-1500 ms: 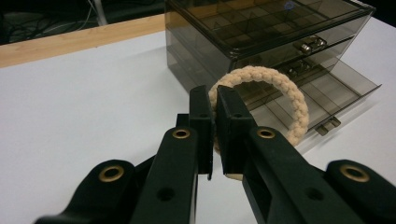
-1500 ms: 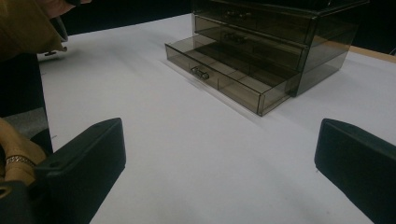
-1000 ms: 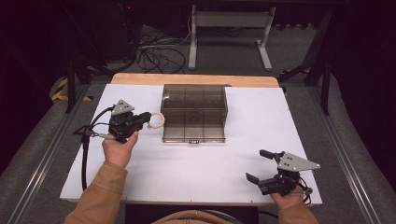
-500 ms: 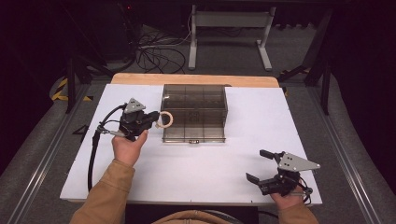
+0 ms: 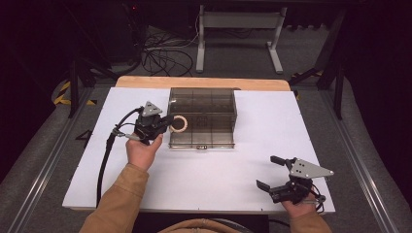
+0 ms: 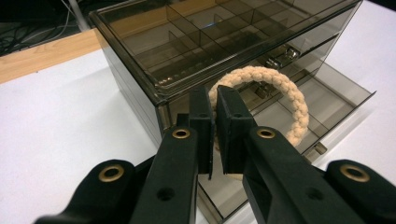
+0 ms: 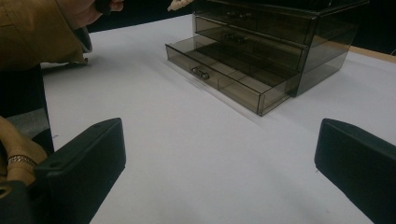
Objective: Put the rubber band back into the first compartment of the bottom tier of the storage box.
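Rope ring (image 6: pixel 275 93) pinched in the left tool (image 6: pixel 215 100), hanging at the organizer's (image 5: pixel 201 104) left corner, above and just left of its open bottom drawer (image 7: pixel 224 70). Right tool (image 5: pixel 274 172) rests spread, well apart on the white surface (image 5: pixel 204 170)

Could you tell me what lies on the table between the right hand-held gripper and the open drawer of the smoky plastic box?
Nothing: bare white table separates the right hand-held gripper from the open drawer, per the right gripper view.

Bright table, dark surroundings, soft shadows, near jaws slightly blurred
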The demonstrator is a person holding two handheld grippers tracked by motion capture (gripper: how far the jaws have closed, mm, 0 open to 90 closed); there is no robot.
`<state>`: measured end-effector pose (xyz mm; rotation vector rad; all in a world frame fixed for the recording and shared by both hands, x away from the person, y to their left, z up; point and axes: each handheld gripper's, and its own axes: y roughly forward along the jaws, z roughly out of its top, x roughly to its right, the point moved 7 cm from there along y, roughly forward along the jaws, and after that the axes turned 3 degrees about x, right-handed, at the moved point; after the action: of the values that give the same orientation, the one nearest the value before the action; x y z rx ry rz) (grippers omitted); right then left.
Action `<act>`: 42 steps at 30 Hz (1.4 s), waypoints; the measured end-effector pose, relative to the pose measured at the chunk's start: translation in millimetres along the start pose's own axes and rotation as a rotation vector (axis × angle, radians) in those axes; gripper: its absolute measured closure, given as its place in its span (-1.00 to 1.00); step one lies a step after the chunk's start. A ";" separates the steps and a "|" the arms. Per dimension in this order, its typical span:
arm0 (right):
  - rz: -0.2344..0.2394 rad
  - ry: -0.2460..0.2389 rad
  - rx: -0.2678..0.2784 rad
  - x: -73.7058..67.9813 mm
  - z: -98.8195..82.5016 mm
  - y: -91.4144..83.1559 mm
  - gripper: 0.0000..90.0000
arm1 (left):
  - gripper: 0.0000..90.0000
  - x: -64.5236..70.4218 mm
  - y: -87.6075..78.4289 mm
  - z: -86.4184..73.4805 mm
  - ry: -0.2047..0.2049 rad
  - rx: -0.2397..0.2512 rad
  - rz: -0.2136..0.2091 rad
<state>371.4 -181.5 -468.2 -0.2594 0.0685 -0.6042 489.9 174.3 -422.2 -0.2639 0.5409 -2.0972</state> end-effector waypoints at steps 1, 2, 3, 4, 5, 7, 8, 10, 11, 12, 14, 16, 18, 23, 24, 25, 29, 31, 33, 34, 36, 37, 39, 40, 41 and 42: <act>0.002 0.001 0.002 0.0 0.0 -0.1 -0.95 | 0.90 0.6 1.4 0.2 0.000 0.000 0.000; 0.002 0.001 0.002 0.0 0.0 -0.2 -0.95 | 0.90 1.2 2.8 0.5 0.000 0.000 -0.004; 0.002 0.001 0.002 0.1 0.0 -0.3 -0.95 | 0.90 2.2 4.2 0.7 -0.002 -0.001 -0.006; 0.002 0.001 0.002 0.0 0.0 -0.3 -0.95 | 0.90 2.8 5.4 0.8 0.000 -0.002 -0.002; 0.003 0.001 0.002 0.0 0.0 -0.3 -0.95 | 0.90 3.2 6.6 0.8 0.003 -0.004 -0.001; 0.002 0.000 0.001 0.0 -0.1 -0.4 -0.95 | 0.90 2.0 8.5 0.3 0.011 -0.007 0.008; 0.004 0.002 0.003 0.0 0.0 -0.6 -0.95 | 0.90 2.2 9.4 -0.3 0.004 -0.009 0.005; 0.004 0.002 0.003 0.1 -0.1 -0.7 -0.95 | 0.90 1.8 10.9 -1.2 0.002 -0.014 0.003; 0.003 0.000 0.003 0.4 -0.2 -0.8 -0.95 | 0.90 1.9 11.3 -1.3 0.006 -0.013 0.005; 0.003 0.000 0.003 0.4 -0.2 -0.8 -0.95 | 0.90 2.4 11.3 -1.6 0.008 -0.015 0.004; 0.002 -0.001 0.003 0.4 0.1 -1.2 -0.95 | 0.90 3.3 11.0 -2.1 0.006 -0.016 0.002; 0.004 -0.001 0.004 0.2 0.1 -1.1 -0.95 | 0.90 4.1 11.2 -2.9 0.010 -0.018 0.001; 0.005 0.000 0.004 0.1 0.0 -1.1 -0.95 | 0.90 4.3 12.7 -4.7 0.020 -0.024 -0.001; 0.004 -0.001 0.005 0.1 0.2 -1.5 -0.95 | 0.90 2.1 17.6 -11.7 0.016 -0.043 -0.002; 0.004 -0.001 0.005 0.2 0.2 -1.5 -0.95 | 0.90 2.2 18.1 -12.5 0.018 -0.045 -0.004; 0.005 -0.001 0.005 0.3 0.1 -1.5 -0.95 | 0.90 2.0 18.3 -13.0 0.025 -0.046 -0.002; 0.008 -0.001 0.005 0.5 -0.1 -1.1 -0.95 | 0.90 4.4 20.5 -15.7 0.038 -0.057 -0.002; 0.008 0.001 0.005 0.5 -0.1 -1.2 -0.95 | 0.90 4.3 22.1 -17.7 0.048 -0.065 -0.001; 0.008 0.001 0.006 0.6 -0.1 -1.2 -0.95 | 0.90 3.5 23.6 -20.2 0.040 -0.073 -0.001; 0.009 0.000 0.007 0.5 0.0 -1.1 -0.95 | 0.90 2.4 24.8 -21.5 0.041 -0.077 0.001; 0.010 -0.001 0.006 0.4 -0.1 -0.9 -0.95 | 0.90 1.6 26.0 -23.3 0.038 -0.084 0.001; 0.010 -0.001 0.006 0.4 -0.1 -0.8 -0.95 | 0.90 1.5 26.7 -24.1 0.035 -0.087 -0.002; 0.010 0.001 0.006 0.4 -0.1 -0.9 -0.95 | 0.90 1.5 28.2 -25.1 0.035 -0.092 0.000; 0.010 0.002 0.005 0.5 -0.2 -0.8 -0.95 | 0.90 1.6 29.1 -25.6 0.039 -0.097 -0.003; 0.010 0.002 0.005 0.4 -0.2 -0.7 -0.95 | 0.90 2.0 30.5 -26.2 0.036 -0.103 -0.008; 0.010 0.001 0.005 0.4 -0.3 -0.6 -0.95 | 0.90 2.1 32.3 -27.2 0.028 -0.114 -0.017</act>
<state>371.4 -182.2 -468.3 -0.2537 0.0697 -0.5944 502.2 164.6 -461.5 -0.3051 0.6781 -2.0926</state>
